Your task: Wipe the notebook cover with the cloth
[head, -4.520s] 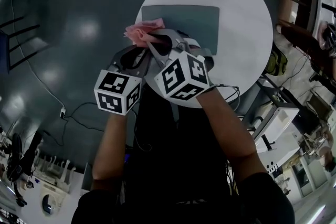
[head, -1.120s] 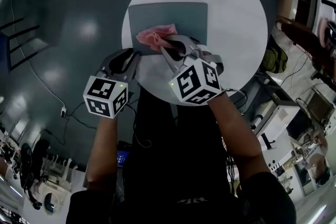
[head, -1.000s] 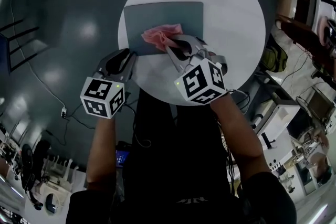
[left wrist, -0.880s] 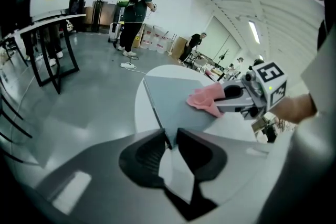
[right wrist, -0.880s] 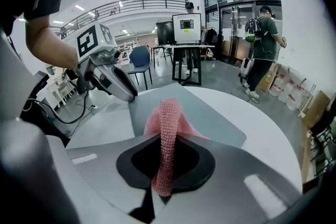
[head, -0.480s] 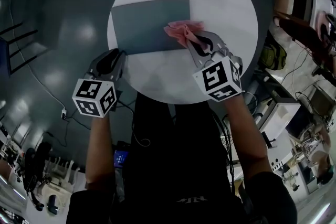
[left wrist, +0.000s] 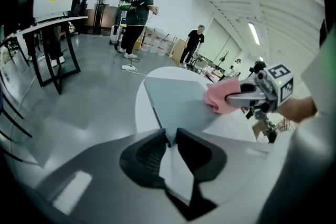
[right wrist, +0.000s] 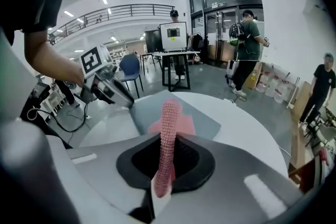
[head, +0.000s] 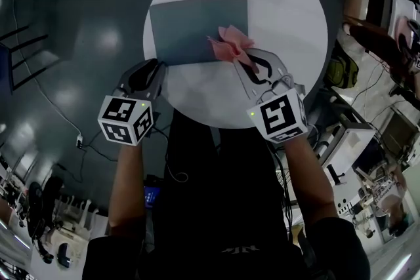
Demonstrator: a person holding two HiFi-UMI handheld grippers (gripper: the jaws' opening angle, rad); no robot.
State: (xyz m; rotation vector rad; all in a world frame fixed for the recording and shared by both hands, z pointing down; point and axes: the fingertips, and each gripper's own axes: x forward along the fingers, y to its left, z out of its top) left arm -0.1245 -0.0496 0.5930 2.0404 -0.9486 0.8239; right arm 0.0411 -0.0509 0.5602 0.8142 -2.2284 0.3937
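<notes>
We noted the right claw [head: 241, 61] pinching the cloth [head: 230, 42] at the right end of the notebook [head: 187, 29] on the tabletop [head: 289, 10], its long cover running leftward to the left claw [head: 153, 73], which clamped its near corner.

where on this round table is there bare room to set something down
Bare: the table right of the notebook, a wide white stretch, and the strip beyond its far edge. Crowded: the notebook's near right corner, under the cloth.
</notes>
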